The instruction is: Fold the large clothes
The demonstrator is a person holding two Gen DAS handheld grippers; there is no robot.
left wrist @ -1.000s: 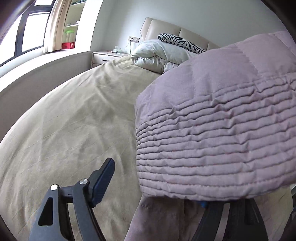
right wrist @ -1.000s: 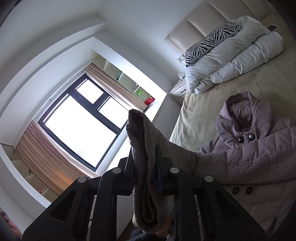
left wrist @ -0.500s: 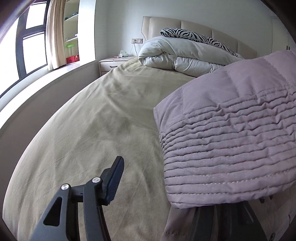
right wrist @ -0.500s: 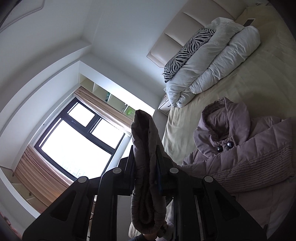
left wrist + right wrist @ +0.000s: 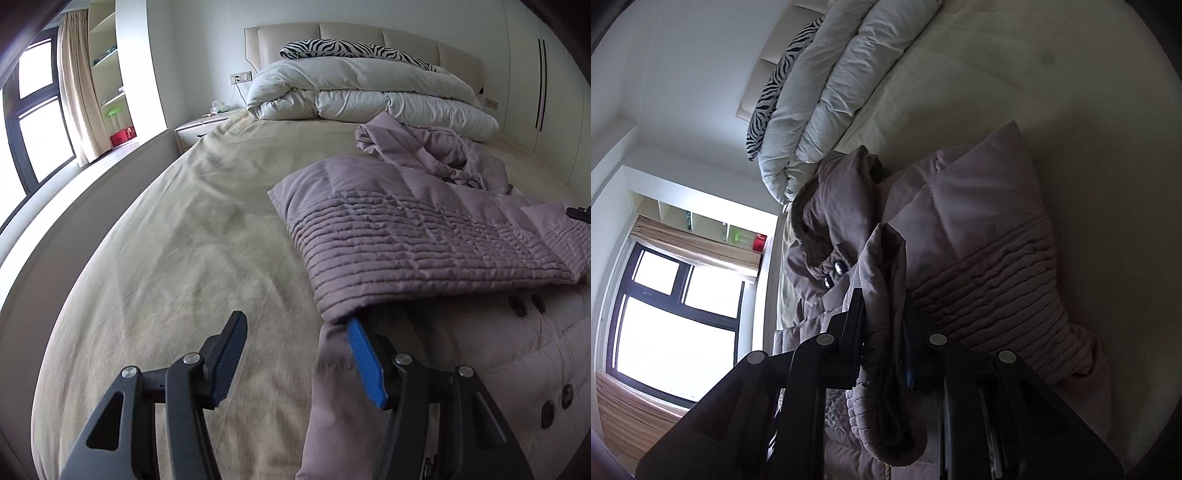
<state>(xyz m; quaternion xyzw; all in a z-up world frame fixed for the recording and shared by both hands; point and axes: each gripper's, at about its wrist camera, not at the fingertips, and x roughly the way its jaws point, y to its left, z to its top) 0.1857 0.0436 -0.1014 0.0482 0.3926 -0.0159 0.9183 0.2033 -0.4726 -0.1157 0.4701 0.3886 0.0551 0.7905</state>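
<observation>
1 coat (image 5: 424, 229), 1 duvet (image 5: 362, 92), 1 zebra pillow (image 5: 351, 50), 2 claws (image 5: 299, 354)

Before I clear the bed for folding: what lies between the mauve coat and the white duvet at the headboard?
Nothing: in the left wrist view only bare beige sheet separates the coat from the duvet.

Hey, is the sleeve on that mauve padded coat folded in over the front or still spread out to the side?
Folded in. The ribbed sleeve lies across the coat front, covering part of the button row, cuff end toward the bare bedsheet.
</observation>
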